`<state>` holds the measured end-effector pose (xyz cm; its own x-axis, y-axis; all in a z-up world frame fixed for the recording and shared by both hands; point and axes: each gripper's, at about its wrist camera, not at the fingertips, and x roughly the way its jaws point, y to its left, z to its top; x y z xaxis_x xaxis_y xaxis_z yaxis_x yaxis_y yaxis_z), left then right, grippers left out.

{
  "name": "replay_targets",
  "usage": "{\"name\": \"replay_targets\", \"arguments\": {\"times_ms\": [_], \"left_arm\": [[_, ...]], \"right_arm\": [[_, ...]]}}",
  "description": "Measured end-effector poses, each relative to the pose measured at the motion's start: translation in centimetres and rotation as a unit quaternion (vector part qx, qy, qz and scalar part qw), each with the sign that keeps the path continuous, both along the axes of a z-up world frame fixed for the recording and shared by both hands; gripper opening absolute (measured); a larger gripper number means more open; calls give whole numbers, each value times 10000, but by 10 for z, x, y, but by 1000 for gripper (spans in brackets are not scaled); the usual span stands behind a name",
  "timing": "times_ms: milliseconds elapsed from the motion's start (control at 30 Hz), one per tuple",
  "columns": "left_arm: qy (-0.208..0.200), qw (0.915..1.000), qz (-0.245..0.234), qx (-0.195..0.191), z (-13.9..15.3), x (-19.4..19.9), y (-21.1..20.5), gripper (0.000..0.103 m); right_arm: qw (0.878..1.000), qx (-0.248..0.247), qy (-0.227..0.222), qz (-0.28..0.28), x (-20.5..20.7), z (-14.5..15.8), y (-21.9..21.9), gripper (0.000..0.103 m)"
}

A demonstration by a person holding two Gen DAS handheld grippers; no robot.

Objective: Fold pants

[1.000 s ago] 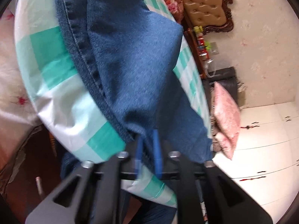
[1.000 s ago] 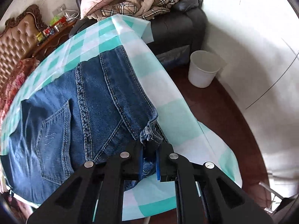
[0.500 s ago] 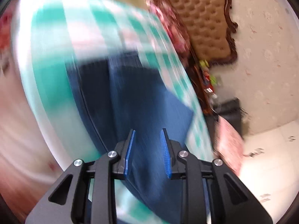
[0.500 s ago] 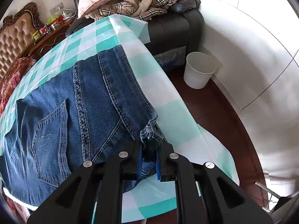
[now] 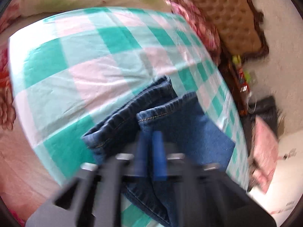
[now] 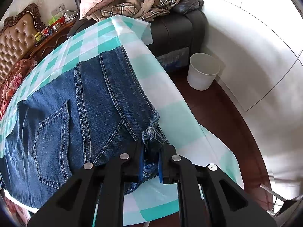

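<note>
Denim pants (image 6: 79,113) lie on the checked tablecloth (image 5: 79,60), seat and pocket uppermost at the near end. The left gripper (image 5: 150,155), clamped on cloth a second ago and then briefly open, now blurs low at the leg hems (image 5: 151,113), pads nearly together; whether it grips them is unclear. The right gripper (image 6: 150,165) stays clenched on the waistband (image 6: 151,132). The next fold appears under way.
</note>
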<state>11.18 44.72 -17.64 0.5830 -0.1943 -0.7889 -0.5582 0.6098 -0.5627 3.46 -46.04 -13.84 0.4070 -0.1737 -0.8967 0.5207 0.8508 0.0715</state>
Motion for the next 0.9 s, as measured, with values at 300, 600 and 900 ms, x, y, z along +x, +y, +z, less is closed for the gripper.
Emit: {"name": "replay_targets", "arguments": {"times_ms": [300, 600, 900], "left_arm": [[102, 9972, 421, 613, 12, -57, 6, 1], [286, 9917, 733, 1020, 8, -62, 5, 25], [6, 9579, -960, 2707, 46, 16, -43, 63]], "right_arm": [[10000, 62, -43, -30, 0, -1, -4, 9], [10000, 63, -58, 22, -3, -2, -5, 8], [9998, -176, 113, 10, 2, 0, 1, 9]]}}
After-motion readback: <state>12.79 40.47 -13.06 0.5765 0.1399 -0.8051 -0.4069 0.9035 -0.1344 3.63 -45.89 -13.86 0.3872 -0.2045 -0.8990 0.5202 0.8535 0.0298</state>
